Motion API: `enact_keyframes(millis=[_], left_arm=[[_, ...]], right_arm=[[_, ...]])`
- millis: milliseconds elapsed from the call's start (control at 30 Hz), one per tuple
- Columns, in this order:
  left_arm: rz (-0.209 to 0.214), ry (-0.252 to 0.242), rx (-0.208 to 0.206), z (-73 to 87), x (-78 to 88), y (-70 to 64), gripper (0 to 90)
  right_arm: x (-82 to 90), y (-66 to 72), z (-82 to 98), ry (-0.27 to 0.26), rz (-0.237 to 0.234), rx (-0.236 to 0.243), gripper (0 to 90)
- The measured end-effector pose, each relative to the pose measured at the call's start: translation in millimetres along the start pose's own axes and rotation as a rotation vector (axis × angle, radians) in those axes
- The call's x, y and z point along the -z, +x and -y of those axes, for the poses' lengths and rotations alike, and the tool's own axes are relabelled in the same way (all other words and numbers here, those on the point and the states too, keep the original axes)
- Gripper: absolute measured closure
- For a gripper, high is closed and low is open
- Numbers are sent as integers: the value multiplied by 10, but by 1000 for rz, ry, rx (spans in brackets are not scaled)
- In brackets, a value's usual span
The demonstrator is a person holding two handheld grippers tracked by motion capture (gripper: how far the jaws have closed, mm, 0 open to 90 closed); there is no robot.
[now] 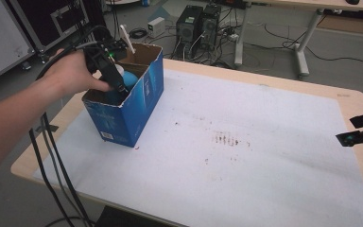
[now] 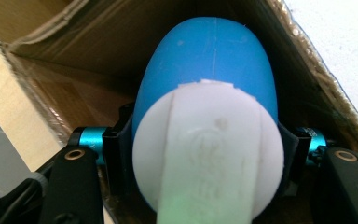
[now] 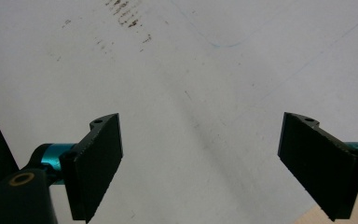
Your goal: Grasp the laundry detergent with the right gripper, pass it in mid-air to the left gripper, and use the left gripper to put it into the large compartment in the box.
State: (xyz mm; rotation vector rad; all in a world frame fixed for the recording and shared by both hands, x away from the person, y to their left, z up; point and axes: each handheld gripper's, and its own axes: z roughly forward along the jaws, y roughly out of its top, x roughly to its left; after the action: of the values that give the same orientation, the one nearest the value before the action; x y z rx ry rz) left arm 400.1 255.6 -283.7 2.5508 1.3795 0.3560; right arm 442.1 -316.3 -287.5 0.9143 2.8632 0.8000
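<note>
A blue box (image 1: pixel 131 106) stands open-topped near the far left corner of the desk (image 1: pixel 345 101), on a white sheet (image 1: pixel 246 156) marked with brown stains (image 1: pixel 226 139). The left hand (image 1: pixel 73 73) reaches the left tool (image 1: pixel 118 85) down into the box, where its jaws are clamped on either side of a blue egg-shaped object (image 2: pixel 209 70) with a white end (image 2: pixel 207 161). The right tool (image 3: pixel 200 158) hovers over the sheet by the desk's right edge, its jaws spread wide and holding nothing.
</note>
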Motion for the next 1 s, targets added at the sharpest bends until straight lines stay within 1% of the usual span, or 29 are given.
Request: enact_keyframes(millis=[200, 333, 533, 567, 833, 1000], left_arm=[[-8, -4, 1, -3, -20, -19, 374], [-2, 19, -8, -6, -11, -17, 373], [-2, 33, -9, -16, -11, -24, 372], [-4, 43, -17, -25, -9, -27, 372], [-5, 44, -20, -28, -12, -26, 371], [-3, 47, -22, -30, -12, -23, 371]], right_arm=[[0, 7, 15, -1, 0, -7, 134], [1, 13, 31, 2, -1, -7, 134], [10, 16, 33, -4, 1, -9, 134], [9, 16, 34, -2, 1, -12, 134], [11, 11, 32, -8, 4, -9, 134], [-2, 11, 29, 2, 4, -5, 134]])
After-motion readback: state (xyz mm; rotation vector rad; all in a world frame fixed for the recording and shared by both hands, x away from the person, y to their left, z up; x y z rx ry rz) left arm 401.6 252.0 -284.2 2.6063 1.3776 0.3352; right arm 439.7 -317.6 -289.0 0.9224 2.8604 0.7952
